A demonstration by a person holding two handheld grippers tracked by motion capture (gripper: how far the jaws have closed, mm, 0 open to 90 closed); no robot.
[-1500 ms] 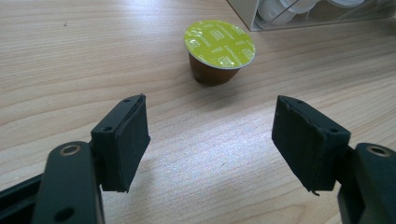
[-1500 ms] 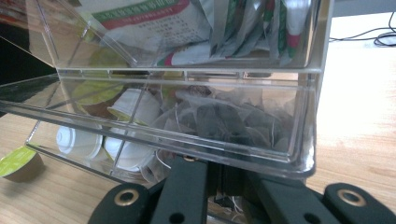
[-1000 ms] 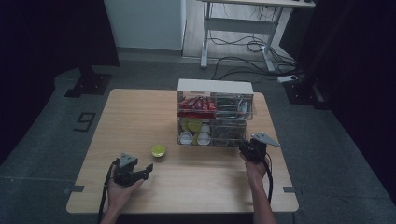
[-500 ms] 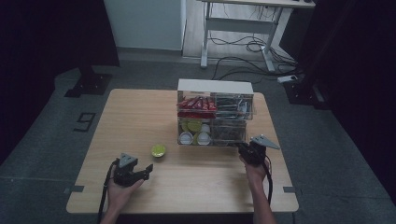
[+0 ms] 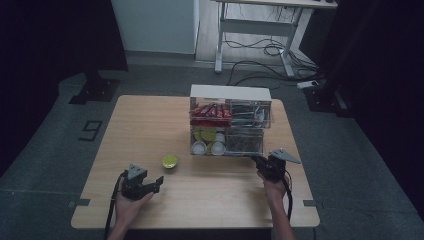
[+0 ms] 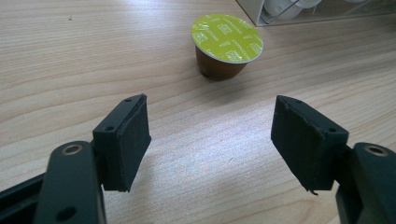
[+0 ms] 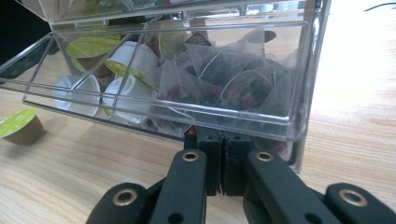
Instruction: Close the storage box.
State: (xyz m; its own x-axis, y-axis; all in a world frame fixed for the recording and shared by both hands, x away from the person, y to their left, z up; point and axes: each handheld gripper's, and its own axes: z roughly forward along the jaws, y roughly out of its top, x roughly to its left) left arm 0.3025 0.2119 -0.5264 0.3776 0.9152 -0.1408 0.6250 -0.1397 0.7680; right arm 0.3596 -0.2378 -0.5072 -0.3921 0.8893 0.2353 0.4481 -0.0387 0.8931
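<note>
The left gripper (image 6: 212, 140) gapes wide over bare wood, and the green-lidded brown coffee capsule (image 6: 226, 44) stands just beyond it, untouched. Over to the right, the right gripper (image 7: 222, 161) sits clamped tight at the clear plastic drawer organiser's (image 7: 299, 79) near lower edge.

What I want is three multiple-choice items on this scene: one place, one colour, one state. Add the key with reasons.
1. Where is the loose capsule?
A. On the table, beside the clear organizer
B. In the top drawer
C. Between the right jaws

2. What colour is its lid?
A. Red
B. Lime green
C. White

3. How does the left gripper stand?
A. Shut on the capsule
B. Shut, empty
C. Open, nothing between its jaws

Key: 1 A, it stands alone on the wood; 2 B, the lid is yellow-green; 3 C, bare table shows between the jaws.
</note>
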